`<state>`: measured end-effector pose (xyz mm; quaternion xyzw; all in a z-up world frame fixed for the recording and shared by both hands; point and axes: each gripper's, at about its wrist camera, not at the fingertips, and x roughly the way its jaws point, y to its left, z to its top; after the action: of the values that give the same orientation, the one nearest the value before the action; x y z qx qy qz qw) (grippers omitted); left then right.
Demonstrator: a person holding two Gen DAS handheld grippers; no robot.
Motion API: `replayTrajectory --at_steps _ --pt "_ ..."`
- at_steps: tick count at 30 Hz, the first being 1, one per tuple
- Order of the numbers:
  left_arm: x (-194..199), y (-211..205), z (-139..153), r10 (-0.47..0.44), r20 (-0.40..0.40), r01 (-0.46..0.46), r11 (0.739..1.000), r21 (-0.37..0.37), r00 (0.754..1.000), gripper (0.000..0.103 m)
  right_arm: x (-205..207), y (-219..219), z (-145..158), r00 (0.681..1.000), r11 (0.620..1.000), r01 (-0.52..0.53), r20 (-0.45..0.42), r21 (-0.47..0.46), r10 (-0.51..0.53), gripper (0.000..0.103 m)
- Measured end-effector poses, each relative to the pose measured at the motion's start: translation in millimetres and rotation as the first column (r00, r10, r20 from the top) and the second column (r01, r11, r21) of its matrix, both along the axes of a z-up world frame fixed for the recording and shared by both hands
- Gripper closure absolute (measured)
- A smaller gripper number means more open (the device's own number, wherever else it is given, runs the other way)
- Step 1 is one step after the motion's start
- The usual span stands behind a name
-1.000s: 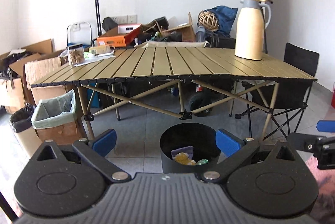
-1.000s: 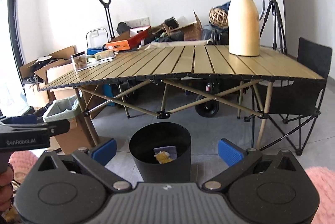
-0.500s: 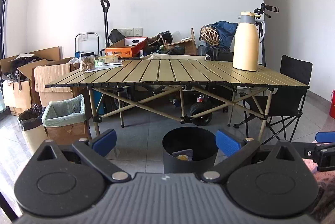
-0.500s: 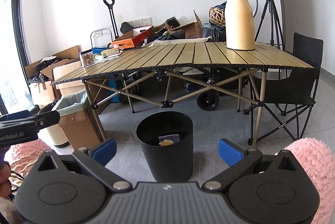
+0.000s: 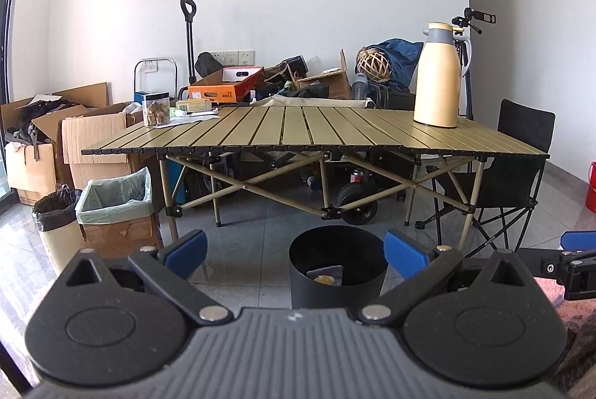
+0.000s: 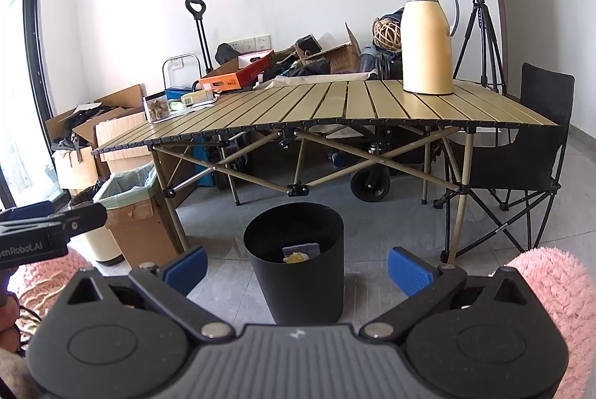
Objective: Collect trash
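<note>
Between the blue-padded fingers of the left gripper (image 5: 294, 252) and the right gripper (image 6: 297, 265), both spread wide, nothing was held. Collected scraps (image 6: 301, 253) were seen inside the round black plastic bin (image 6: 296, 266) on the floor before the slatted folding table (image 6: 346, 110). Were trash released from so far back, the bin could be missed.

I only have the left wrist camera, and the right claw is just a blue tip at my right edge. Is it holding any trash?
Observer: No. In the right wrist view the right claw is open, with nothing between its blue pads.
Operator: The bottom of my picture cuts off the black bin. Is it standing properly?
Observer: Yes. Its outer wall shows almost to the base, and it is upright on the grey floor tiles, apart from the table legs.
Operator: What is that black thing poking out behind the thermos jug?
Observer: A tripod. Here it stands in full to the right of the jug, legs spread, with a clamp on top.
</note>
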<state>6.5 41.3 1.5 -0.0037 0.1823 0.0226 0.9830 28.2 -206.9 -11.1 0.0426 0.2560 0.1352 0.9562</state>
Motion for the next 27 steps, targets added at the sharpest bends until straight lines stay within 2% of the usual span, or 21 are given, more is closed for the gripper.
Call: replayTrajectory --at_steps 27 --pt "-2.4 1.4 0.6 0.001 0.002 -0.001 1.000 -0.001 1.000 0.000 -0.1 0.3 0.6 1.000 1.000 0.000 0.004 -0.001 0.000 0.000"
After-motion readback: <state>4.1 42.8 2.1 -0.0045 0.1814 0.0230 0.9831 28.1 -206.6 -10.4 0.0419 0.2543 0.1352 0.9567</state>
